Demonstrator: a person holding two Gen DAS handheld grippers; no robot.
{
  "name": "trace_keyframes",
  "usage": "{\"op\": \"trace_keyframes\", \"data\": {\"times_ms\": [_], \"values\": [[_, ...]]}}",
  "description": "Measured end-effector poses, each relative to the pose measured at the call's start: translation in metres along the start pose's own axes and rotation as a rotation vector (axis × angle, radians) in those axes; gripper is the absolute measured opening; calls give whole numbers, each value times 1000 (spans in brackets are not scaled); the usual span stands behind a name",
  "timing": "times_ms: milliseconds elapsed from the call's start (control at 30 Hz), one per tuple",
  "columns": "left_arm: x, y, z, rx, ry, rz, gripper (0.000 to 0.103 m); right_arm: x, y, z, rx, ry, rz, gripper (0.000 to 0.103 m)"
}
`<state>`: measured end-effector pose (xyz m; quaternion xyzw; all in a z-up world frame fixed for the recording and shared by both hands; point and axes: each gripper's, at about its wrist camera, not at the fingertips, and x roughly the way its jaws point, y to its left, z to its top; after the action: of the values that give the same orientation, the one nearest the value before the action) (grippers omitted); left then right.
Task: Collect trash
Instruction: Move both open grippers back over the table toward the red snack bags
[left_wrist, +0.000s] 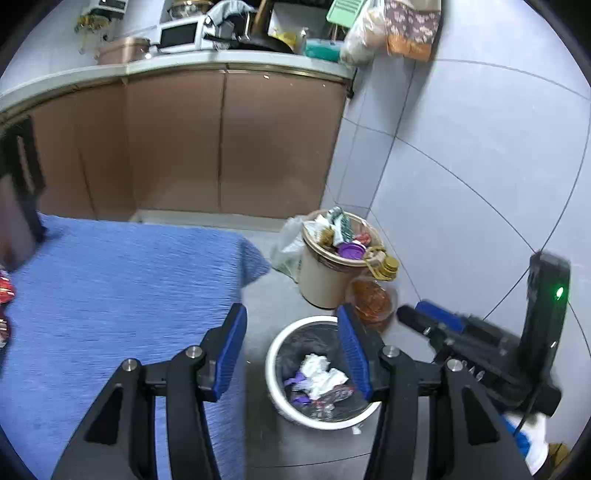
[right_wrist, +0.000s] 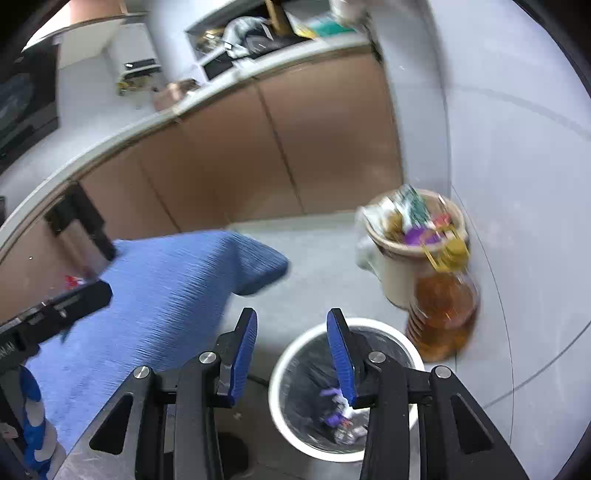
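Left gripper (left_wrist: 291, 341): jaws spread wide, nothing between them, held above the floor beside the blue-covered tabletop (left_wrist: 110, 295).
Right gripper (right_wrist: 291, 347): jaws likewise apart and empty, above the edge of the white bin (right_wrist: 295, 413).
White bin (left_wrist: 280, 398): on the floor, lined with a black bag, holding crumpled white tissue (left_wrist: 321, 373), purple scraps and a clear wrapper.
Beige bin (left_wrist: 325, 280): behind it against the wall, overfilled with wrappers and a purple lid.
Oil bottle (right_wrist: 443, 314): amber, yellow handle, just beside the beige bin.
Left view only: red packets (left_wrist: 5, 291) at the tabletop's left edge; the right gripper's body with a green light.
Right view only: a dark appliance at far left.
No legible writing in either view.
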<state>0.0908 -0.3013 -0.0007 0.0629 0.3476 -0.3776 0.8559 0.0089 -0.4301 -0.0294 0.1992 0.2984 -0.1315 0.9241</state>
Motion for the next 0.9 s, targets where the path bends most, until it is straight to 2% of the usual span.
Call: {"op": "trace_keyframes", "data": {"times_ms": [233,467,667,800,900], "values": [[-68,51,-7,-41,-88,108,49,-31,70,24,-106,-76,95,41],[-118,131,-25,-163,-132,195,49,-38,151,38,-217,-89,205,42],[-153,210,-47,-267,-156,309,49,-17,217,42,-299,-57,298,44],[-162,261,-64,-348,-157,355,49,4,266,40,-355,-16,358,46],[-160,297,-74,-408,-149,368,49,30,308,39,-396,27,407,53]]}}
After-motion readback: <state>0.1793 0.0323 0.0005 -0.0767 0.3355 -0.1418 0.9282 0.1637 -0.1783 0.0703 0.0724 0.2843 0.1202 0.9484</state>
